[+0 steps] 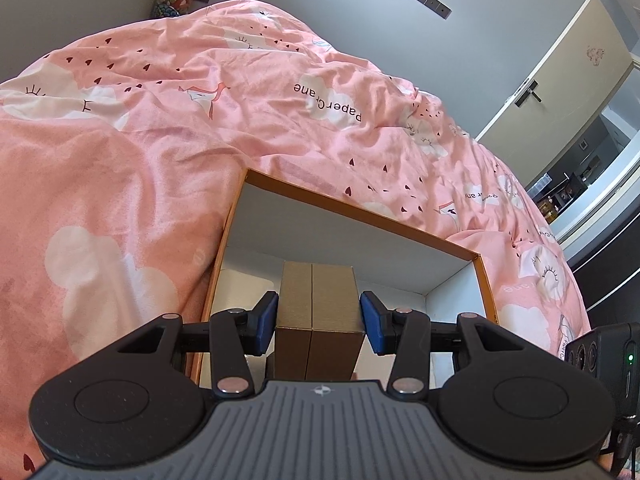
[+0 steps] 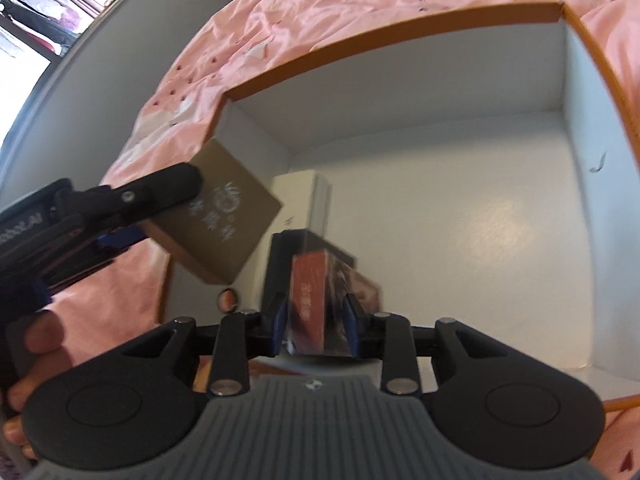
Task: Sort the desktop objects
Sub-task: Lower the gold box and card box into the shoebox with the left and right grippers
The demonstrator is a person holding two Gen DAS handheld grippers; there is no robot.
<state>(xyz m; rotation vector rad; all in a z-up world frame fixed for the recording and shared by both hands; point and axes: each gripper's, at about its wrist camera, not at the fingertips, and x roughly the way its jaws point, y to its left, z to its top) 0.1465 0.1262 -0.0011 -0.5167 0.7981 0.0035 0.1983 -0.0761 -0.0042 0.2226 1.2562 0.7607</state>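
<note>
Right wrist view: right gripper jaws slack around a red pack, probably released, low in the orange-rimmed box on the bed; left gripper clamps a brown carton above the box, next lowering it in.
</note>
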